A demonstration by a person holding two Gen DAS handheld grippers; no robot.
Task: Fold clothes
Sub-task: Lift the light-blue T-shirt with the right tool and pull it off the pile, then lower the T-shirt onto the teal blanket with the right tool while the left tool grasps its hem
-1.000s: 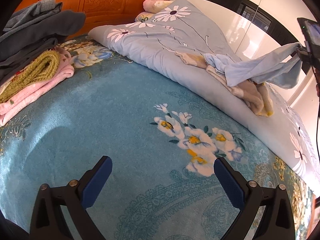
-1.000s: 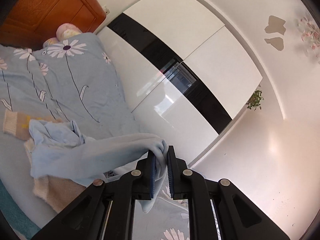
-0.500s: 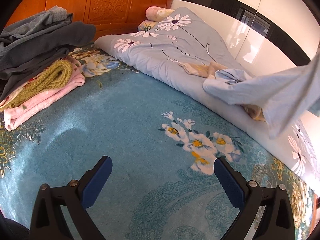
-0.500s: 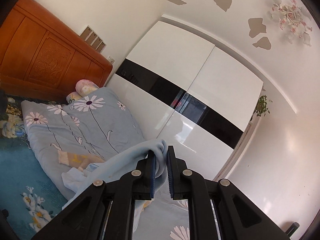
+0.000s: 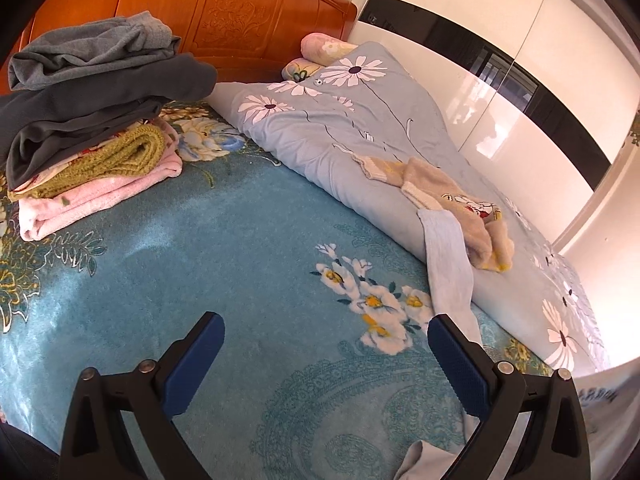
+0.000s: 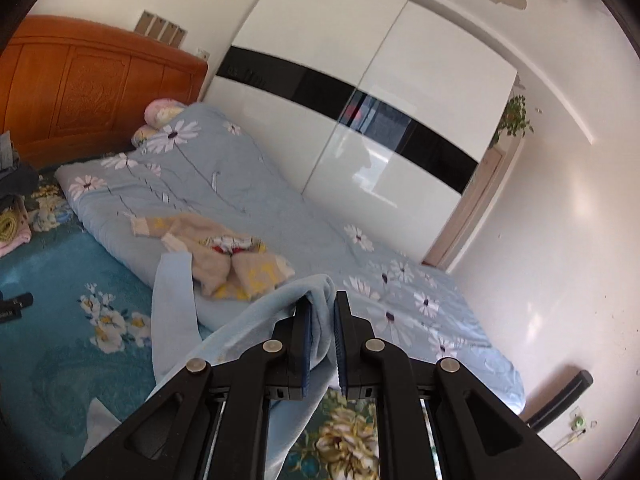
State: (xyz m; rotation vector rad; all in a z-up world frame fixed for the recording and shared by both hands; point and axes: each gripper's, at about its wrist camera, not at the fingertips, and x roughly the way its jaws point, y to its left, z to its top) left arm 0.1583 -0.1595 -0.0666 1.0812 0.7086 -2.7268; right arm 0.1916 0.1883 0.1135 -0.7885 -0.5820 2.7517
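My right gripper [image 6: 322, 306] is shut on a fold of a light blue garment [image 6: 256, 320]. The garment trails down and left, one sleeve [image 6: 172, 280] draped over the quilt's edge onto the teal bedspread. In the left wrist view that light blue garment [image 5: 448, 264] hangs from the quilt toward the right finger. My left gripper [image 5: 324, 344] is open and holds nothing, low over the teal floral bedspread [image 5: 224, 264]. A beige sweater [image 5: 452, 200] lies crumpled on the quilt; the beige sweater [image 6: 224, 252] shows beyond the blue cloth in the right wrist view.
A stack of folded clothes [image 5: 88, 128] in grey, olive and pink sits at the far left near the wooden headboard [image 5: 240, 12]. A blue daisy quilt [image 5: 360, 112] runs along the bed's right side. White and black wardrobe doors [image 6: 360, 112] stand behind.
My right gripper has carried the blue garment down and toward me, off the beige sweater. Only one sleeve still rests on the quilt. The left gripper has stayed open.
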